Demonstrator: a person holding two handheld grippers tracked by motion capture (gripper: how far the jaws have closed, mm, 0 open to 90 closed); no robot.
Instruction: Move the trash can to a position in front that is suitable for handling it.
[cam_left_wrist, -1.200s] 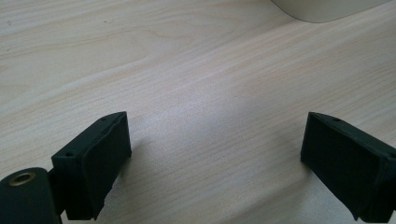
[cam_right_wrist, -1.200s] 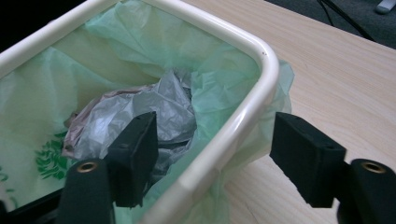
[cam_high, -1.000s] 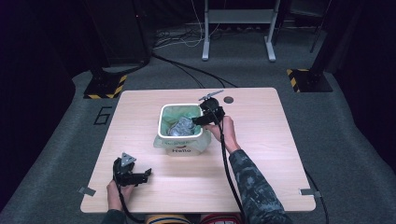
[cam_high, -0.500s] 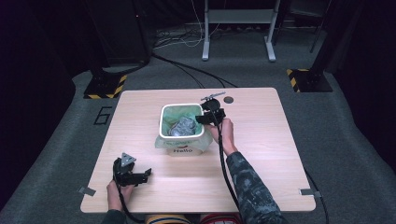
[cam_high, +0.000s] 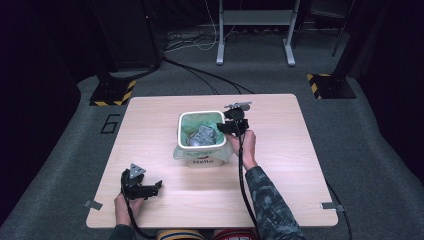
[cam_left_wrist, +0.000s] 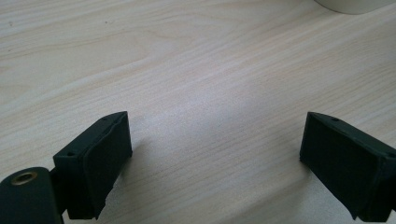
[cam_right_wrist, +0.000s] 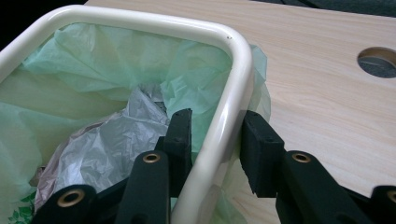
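A cream bin (cam_high: 200, 114) lined with a green plastic bag (cam_high: 192, 125) stands mid-table, and a crumpled grey bag (cam_high: 202, 136) lies inside it. My right gripper (cam_high: 223, 128) sits at the bin's right side. In the right gripper view its jaws straddle the cream rim (cam_right_wrist: 236, 70), one pad inside against the liner (cam_right_wrist: 93, 60) and one outside, and my right gripper (cam_right_wrist: 215, 140) is shut on that rim. The grey bag (cam_right_wrist: 107, 149) lies just below the inner pad. My left gripper (cam_high: 156, 188) rests near the table's front left. Over bare wood, that left gripper (cam_left_wrist: 215, 154) is open.
The wooden table (cam_high: 280, 165) has a round cable hole (cam_right_wrist: 378, 60) beyond the bin. Metal brackets sit at its front corners (cam_high: 92, 204). Cables and stand bases with yellow-black tape (cam_high: 112, 92) lie on the grey floor behind.
The right hand and gripper have shifted slightly farther along the bin's right rim. The left gripper has not moved.
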